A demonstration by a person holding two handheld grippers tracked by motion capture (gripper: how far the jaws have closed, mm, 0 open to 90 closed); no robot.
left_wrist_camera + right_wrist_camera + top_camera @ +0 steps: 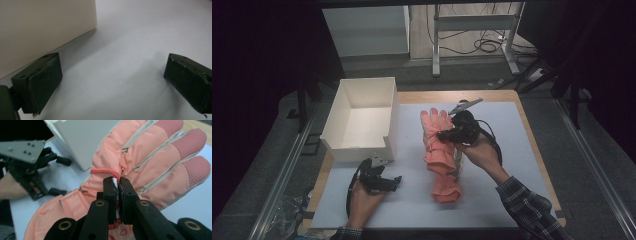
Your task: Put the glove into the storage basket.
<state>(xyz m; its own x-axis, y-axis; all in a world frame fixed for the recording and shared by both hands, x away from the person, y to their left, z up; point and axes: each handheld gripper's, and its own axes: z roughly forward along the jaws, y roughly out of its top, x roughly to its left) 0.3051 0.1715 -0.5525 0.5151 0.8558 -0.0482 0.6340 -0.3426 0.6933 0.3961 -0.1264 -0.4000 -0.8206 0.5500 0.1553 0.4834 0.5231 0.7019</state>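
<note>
The right gripper (117, 187) is clamped on the padded salmon-pink winter glove (438, 150), not yet in the open white rectangular box (362, 120) at far left; the left gripper (112, 82) waits, jaws apart.

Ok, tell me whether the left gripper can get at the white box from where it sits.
Probably yes. The left gripper rests open on the table sheet just in front of the white box, with nothing lying between them.

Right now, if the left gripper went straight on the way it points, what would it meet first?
Probably nothing soon: the open left gripper faces bare white table. The white box lies just off to one side, so it might graze that wall; depth is unclear.
</note>
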